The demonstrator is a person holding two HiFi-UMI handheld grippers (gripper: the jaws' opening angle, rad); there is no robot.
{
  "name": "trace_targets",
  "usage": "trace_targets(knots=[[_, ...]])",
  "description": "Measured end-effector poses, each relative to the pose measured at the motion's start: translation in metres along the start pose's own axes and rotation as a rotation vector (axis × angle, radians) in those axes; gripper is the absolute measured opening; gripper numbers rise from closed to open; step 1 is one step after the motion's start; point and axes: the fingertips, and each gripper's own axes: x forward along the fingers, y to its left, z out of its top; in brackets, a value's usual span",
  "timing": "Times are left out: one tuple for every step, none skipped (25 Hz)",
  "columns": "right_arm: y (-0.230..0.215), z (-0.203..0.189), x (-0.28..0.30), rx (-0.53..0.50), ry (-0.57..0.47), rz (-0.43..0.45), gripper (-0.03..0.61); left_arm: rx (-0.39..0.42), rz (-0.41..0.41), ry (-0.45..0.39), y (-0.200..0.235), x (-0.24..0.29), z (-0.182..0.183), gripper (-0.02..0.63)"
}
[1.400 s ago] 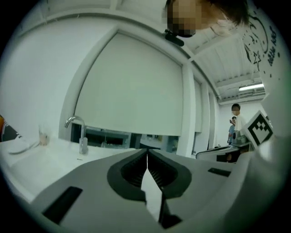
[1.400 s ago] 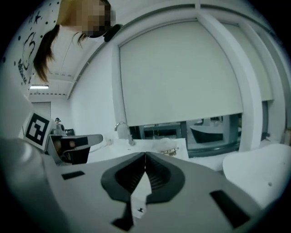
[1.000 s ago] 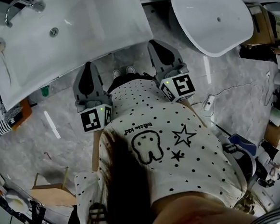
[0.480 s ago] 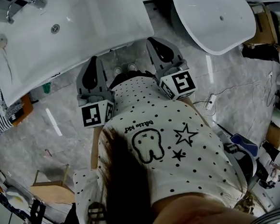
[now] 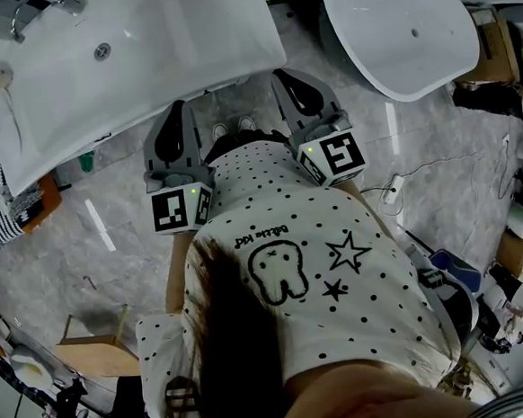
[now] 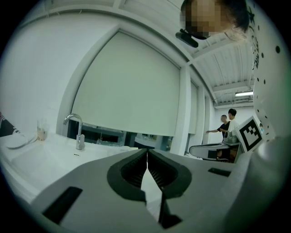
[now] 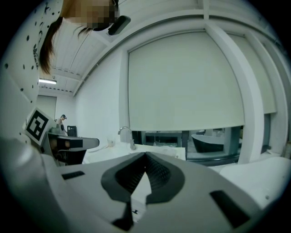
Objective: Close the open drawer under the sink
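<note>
Both claws are pressed together with nothing pinched in them; the left claw (image 6: 147,154) shows dark ribbed rubber pads (image 6: 132,170) meeting along one thin seam inside a smooth grey plastic shell; the right claw (image 7: 145,157) looks the same. From the head view both grey noses point at the front lip of the sink (image 5: 142,60), a glossy white rectangular slab with a shallow basin and a curved chrome faucet (image 5: 37,8); can't tell if they touch it. The drawer I honestly can't see; the sink's overhang covers whatever sits under it from above, and both gripper views look out over the sink's top. The floor (image 5: 112,251) is grey veined marble, a bit shiny; a smooth egg-shaped white basin (image 5: 401,30) sits off to the right.
</note>
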Motion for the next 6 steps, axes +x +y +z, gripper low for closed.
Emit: trace_targets(knots=[[0.0004, 0.0001, -0.0002, -0.002, 0.002, 0.002, 0.012, -0.006, 0.004, -0.007, 0.0002, 0.0006, 0.0012, 0.011], [0.0009, -0.0002, -0.0006, -0.004, 0.003, 0.003, 0.012, -0.011, 0.008, -0.011, 0.0006, 0.0007, 0.0017, 0.011], [0.0016, -0.0005, -0.0008, -0.005, 0.003, 0.004, 0.012, -0.015, 0.012, -0.012, 0.0012, 0.0003, 0.0014, 0.011], [0.0023, -0.0007, -0.0009, -0.007, 0.002, 0.006, 0.012, -0.018, 0.015, -0.011, 0.0018, -0.0003, 0.0008, 0.011], [0.0031, -0.001, -0.0011, -0.008, 0.001, 0.007, 0.012, -0.02, 0.019, -0.01, 0.0025, -0.001, 0.0002, 0.011], [0.0038, -0.0012, -0.0012, -0.01, 0.0, 0.008, 0.012, -0.022, 0.022, -0.01, 0.0032, -0.0018, -0.0004, 0.011]])
